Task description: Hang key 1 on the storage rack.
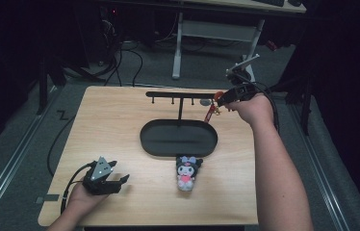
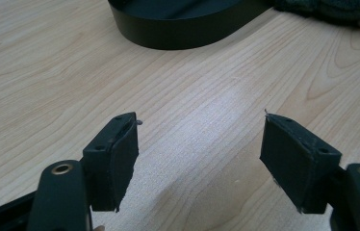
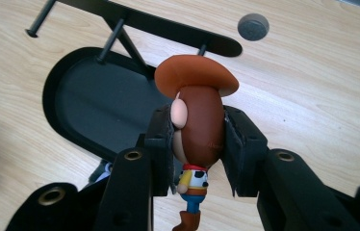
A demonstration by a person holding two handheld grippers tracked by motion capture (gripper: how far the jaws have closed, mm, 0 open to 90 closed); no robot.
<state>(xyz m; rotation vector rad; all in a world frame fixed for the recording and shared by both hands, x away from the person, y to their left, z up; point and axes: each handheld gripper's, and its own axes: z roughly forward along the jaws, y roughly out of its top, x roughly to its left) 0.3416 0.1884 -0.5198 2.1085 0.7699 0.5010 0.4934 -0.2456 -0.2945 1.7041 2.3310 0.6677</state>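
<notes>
The right gripper [image 3: 198, 144] pinches the cowboy figurine [image 3: 196, 130] by its hard, smooth head — light but likely slippery — just short of the hook rack [image 3: 135, 21], the left gripper [image 2: 199, 161] gaping empty.

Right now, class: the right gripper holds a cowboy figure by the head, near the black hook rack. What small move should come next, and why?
Probably ease the right gripper toward the rack to bring the cowboy figure up to a hook. Its fingers clamp the head, the figure hangs just beside the rack's end hook, and the left gripper rests open and empty.
</notes>
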